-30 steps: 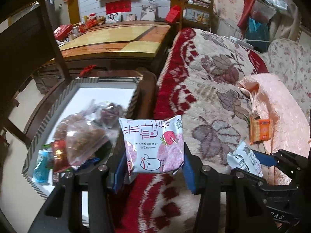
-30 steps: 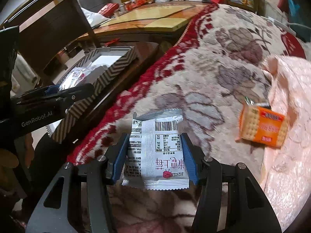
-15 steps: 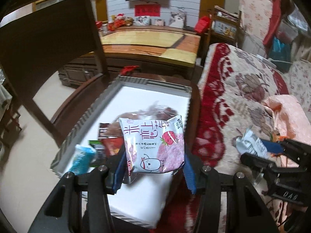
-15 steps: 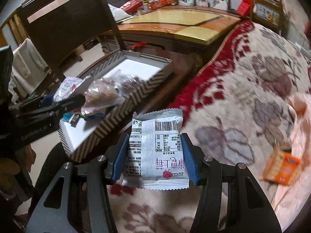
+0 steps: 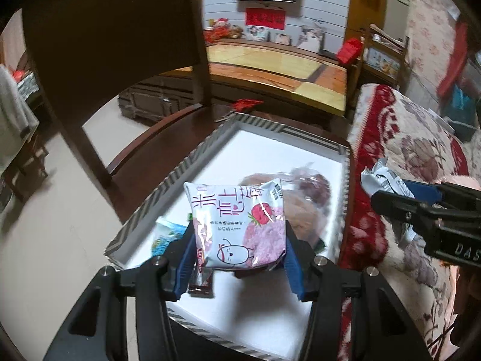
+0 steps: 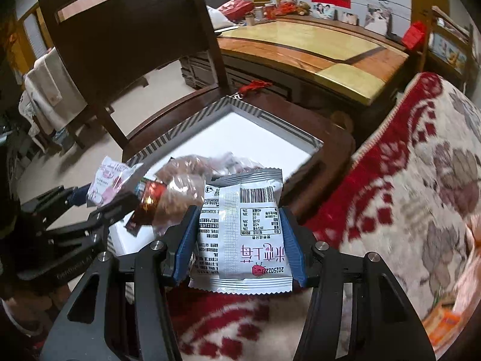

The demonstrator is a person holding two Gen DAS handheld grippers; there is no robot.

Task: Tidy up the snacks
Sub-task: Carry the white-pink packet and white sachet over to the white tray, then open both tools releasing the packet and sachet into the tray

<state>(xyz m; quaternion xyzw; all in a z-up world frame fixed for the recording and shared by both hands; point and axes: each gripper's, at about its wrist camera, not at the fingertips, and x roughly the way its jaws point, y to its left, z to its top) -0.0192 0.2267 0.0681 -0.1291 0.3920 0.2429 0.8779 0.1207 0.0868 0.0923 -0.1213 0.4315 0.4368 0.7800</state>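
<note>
since a second ago both hands have swung from over the red-and-cream floral blanket (image 6: 421,180) toward the white shallow box with a striped grey rim (image 5: 192,165) on the dark wooden chair (image 5: 114,39), so each packet is now carried nearly to where it belongs; judging by that, the step in hand is dropping them in.

at the left, the left gripper (image 5: 237,255) is clamped on the pink-and-white strawberry snack packet (image 5: 237,225), front side showing, its blue pads pressing both edges. the packet hangs over the near part of the box, above the clear bag of brown pastries (image 5: 300,198), the small blue-and-white sachet (image 5: 168,234) and a dark red wrapper (image 5: 201,282) already lying inside.

further right, the right gripper (image 6: 240,246) grips a silver-backed snack packet with a barcode (image 6: 243,231), pads tight on its sides. it sits just short of the box's near right corner, partly over the chair edge and the blanket, so it likely needs a little more travel left and far before letting go.
</note>
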